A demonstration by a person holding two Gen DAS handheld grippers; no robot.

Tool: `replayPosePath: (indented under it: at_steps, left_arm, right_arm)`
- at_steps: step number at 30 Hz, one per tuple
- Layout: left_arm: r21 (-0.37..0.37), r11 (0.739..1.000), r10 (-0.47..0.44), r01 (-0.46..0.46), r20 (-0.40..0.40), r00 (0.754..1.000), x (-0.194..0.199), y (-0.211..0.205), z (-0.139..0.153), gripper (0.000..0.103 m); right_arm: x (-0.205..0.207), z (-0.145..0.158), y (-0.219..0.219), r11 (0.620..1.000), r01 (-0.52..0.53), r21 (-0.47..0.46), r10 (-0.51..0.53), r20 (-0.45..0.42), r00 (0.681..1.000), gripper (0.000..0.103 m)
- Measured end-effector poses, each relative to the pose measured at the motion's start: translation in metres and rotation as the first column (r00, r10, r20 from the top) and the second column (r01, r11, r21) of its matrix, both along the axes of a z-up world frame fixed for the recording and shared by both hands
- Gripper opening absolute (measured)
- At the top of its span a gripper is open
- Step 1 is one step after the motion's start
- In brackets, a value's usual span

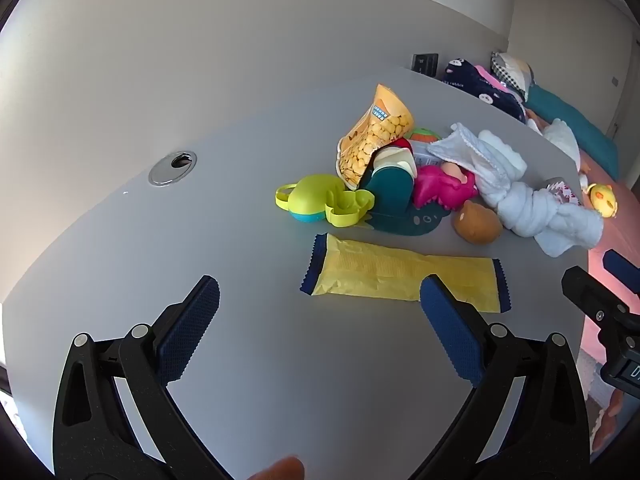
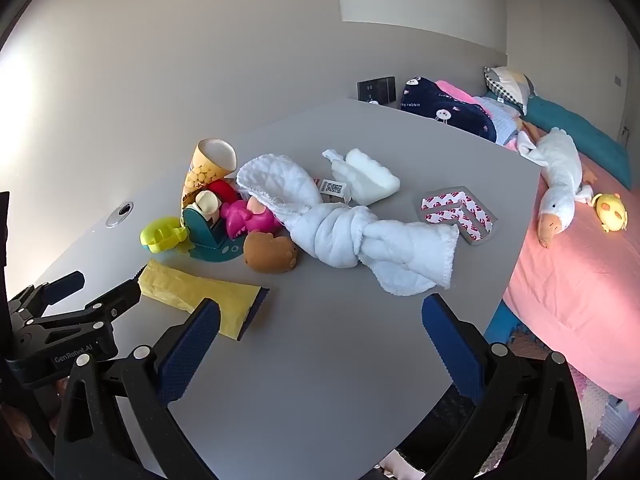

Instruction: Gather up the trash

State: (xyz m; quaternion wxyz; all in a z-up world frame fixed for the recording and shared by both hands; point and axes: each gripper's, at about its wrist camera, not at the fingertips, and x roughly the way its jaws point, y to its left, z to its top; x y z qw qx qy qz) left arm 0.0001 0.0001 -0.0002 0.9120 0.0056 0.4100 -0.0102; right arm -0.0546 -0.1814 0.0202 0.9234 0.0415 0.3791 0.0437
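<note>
Left tongs [image 1: 320, 300] before yellow wrapper [image 1: 404, 274]

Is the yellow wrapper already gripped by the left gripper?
No. The yellow wrapper lies flat on the table, beyond the left gripper, whose jaws stand wide open and empty.

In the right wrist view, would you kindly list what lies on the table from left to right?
Green toy → brown plush → knotted white towel → red-and-white adhesive corner pads.
</note>
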Motion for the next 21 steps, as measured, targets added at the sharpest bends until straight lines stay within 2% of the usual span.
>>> replayPosePath:
  at_steps: [7, 21]
  left_arm:
    - [-0.02, 1.0, 0.003, -0.002, 0.011, 1.0, 0.0001, 0.0035, 0.0024, 0.097]
    - [0.019, 1.0, -0.017, 0.016, 0.031, 0.999, -0.003, -0.0011, 0.0062, 0.097]
  right_arm:
    - [-0.001, 0.0021, 0.0007, 1.0, -0.001, -0.009, 0.001, 0.005, 1.0, 0.1]
    - [-0.0013, 0.0035, 0.0032, 1.0, -0.006, -0.027, 0.006, 0.008, 1.0, 0.1]
